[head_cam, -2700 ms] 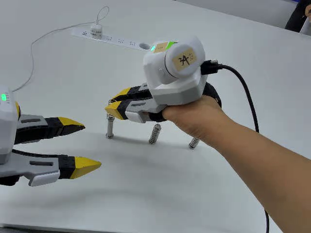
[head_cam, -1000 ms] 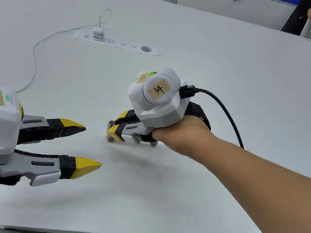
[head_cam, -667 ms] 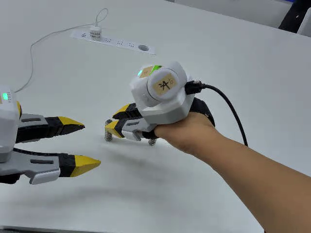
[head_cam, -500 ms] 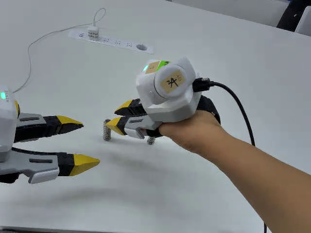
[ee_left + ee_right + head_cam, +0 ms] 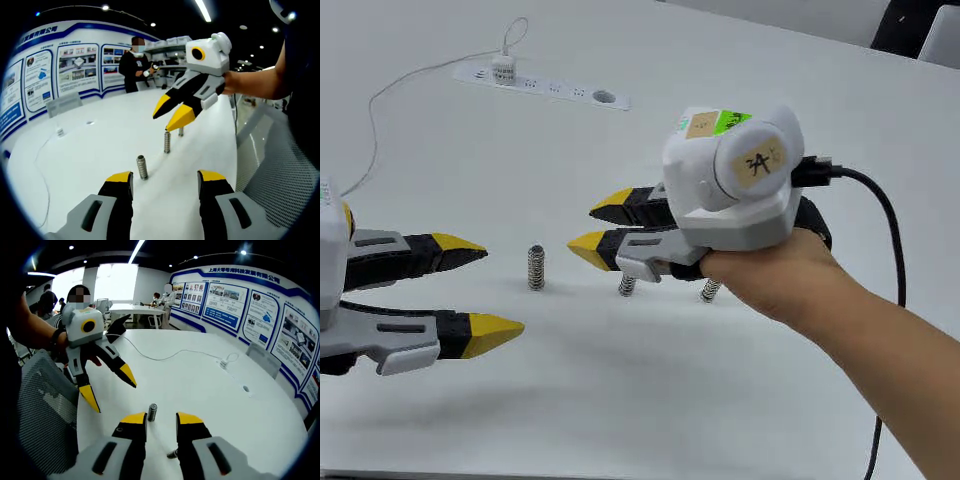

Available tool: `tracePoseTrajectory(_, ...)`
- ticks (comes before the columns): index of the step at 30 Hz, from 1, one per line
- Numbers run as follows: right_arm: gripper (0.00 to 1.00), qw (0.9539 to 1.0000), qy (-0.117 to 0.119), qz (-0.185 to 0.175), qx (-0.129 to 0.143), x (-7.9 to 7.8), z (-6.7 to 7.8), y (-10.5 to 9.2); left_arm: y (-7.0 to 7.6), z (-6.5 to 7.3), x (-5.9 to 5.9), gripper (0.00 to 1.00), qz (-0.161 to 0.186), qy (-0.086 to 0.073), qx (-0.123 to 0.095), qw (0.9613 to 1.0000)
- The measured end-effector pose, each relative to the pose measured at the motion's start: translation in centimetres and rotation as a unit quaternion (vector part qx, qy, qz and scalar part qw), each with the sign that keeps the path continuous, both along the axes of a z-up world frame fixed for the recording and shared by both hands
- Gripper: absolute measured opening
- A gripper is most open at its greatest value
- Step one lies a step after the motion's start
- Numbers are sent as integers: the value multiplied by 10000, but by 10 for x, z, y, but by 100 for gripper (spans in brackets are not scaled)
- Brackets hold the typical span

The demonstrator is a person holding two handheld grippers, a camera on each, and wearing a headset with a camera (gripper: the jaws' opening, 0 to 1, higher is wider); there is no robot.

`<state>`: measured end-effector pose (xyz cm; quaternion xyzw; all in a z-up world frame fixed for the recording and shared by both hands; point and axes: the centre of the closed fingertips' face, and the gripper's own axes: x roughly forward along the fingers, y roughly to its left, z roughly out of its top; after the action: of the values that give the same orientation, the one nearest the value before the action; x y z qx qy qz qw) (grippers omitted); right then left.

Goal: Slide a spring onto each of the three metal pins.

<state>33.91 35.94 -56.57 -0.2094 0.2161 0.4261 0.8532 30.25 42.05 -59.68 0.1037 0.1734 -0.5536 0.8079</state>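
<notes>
Since all 3 pins look to be wearing a spring already, left pin (image 5: 536,267), middle pin (image 5: 627,285), right pin (image 5: 710,291), standing in a row on the white table (image 5: 620,400), I'd call this the wrap-up. Right gripper (image 5: 582,226) hangs just above the middle and right ones, jaws parted, holding nothing. Left gripper (image 5: 504,290) sits off to the side, spread wide, empty too. Next up: back away without knocking anything.

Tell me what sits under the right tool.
Beneath the right tool, two springs stand on the table: the middle spring below its jaws, the end spring below the hand. Tool and hand cover their upper ends, so the pin tops cannot be seen.
</notes>
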Motion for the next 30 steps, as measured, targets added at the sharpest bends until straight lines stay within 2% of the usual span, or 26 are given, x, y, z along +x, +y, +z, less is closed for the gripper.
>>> tracePoseTrajectory(19, 34, 9985, -208, -459, 202, -16, 9, -65, -4, 3, 1, 55, -30, -15, 37, 10000)
tracePoseTrajectory(30, 41, 9961, -195, -799, 311, -27, 1, -107, -6, 0, -1, 57, -52, -22, 87, 9999)
